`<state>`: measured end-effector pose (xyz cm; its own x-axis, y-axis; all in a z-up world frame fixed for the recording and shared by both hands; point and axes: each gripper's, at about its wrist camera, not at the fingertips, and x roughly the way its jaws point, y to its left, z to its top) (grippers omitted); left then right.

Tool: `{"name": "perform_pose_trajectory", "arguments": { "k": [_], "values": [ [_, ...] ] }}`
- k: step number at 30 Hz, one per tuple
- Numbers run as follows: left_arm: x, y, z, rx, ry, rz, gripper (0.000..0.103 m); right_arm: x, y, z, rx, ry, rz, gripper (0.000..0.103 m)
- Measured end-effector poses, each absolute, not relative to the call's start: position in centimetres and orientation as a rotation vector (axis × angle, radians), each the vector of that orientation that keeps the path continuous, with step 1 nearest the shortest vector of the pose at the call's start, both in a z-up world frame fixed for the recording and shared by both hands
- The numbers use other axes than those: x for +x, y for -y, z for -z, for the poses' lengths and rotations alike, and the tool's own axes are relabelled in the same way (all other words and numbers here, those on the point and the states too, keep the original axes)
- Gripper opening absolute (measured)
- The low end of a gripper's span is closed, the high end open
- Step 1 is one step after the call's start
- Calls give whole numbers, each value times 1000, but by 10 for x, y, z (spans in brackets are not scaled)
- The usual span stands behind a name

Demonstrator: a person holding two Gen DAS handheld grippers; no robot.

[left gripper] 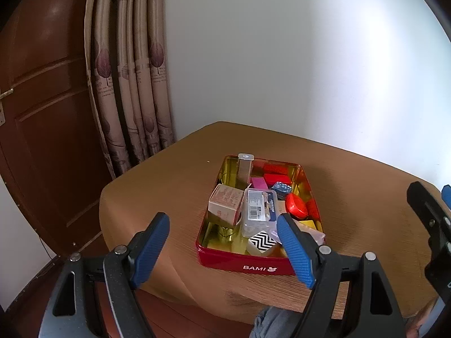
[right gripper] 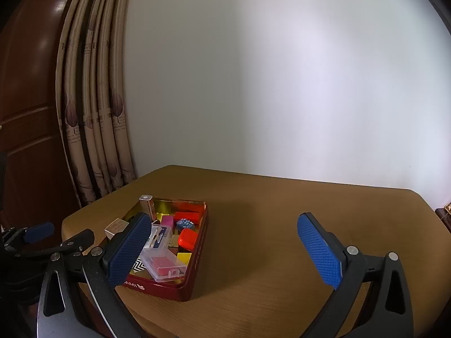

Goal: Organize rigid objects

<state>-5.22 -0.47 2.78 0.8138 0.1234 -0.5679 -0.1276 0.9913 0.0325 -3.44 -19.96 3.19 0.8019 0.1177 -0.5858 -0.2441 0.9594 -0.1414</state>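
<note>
Scene: a brown wood-grain counter (right gripper: 282,225) against a white wall, with a patterned curtain and a dark wooden door beyond its far-left corner.
Container: a red rectangular metal tin with a gold lining (left gripper: 225,262) sits toward the counter's near-left corner, closer to the left edge than the right; the rest of the counter surface that shows is bare.
Contents: a clear plastic hinged case with a printed label (left gripper: 258,211) lies on top of the pile, tilted; a beige cardboard carton (left gripper: 225,204) leans beside it at the tin's left wall; a round red plastic lid-like piece (left gripper: 296,205), a zigzag black-and-white block (left gripper: 262,242), red, pink and yellow blocks, and a silver upright box (left gripper: 245,169) at the far end fill the rest.
Left gripper (left gripper: 222,250): jaws wide apart, empty, held just before the tin's near wall.
Right gripper (right gripper: 225,250): jaws wide apart, empty, held over the near edge to the tin's right.
Handling, judged: everything looks stiff and light. The clear case is likely slick and may flex or pop open, so its long sides are the safer hold. The carton would crush under a hard squeeze. The tin itself is best taken by one wall, rim between the pads.
Risk, judged: the loosely stacked pieces may shift when one is lifted.
</note>
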Motion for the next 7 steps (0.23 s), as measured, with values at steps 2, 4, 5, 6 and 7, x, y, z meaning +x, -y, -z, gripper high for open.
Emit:
{"name": "perform_pose_trajectory", "arguments": {
  "k": [2, 4, 5, 6, 7],
  "values": [
    [-51, 5, -26, -6, -616, -130, 81, -34, 199, -31, -213, -616, -193, 103],
    [-52, 6, -26, -1, -606, -135, 81, -34, 199, -30, -214, -618, -193, 103],
    [-52, 6, -27, -3, -604, -134, 81, -33, 200, -31, -213, -618, -191, 103],
    [-51, 6, -27, -12, -609, -128, 81, -33, 200, -31, -212, -616, -189, 103],
    [-51, 5, -27, -17, -618, -114, 81, -34, 201, -30, -214, -613, -183, 103]
  ]
}}
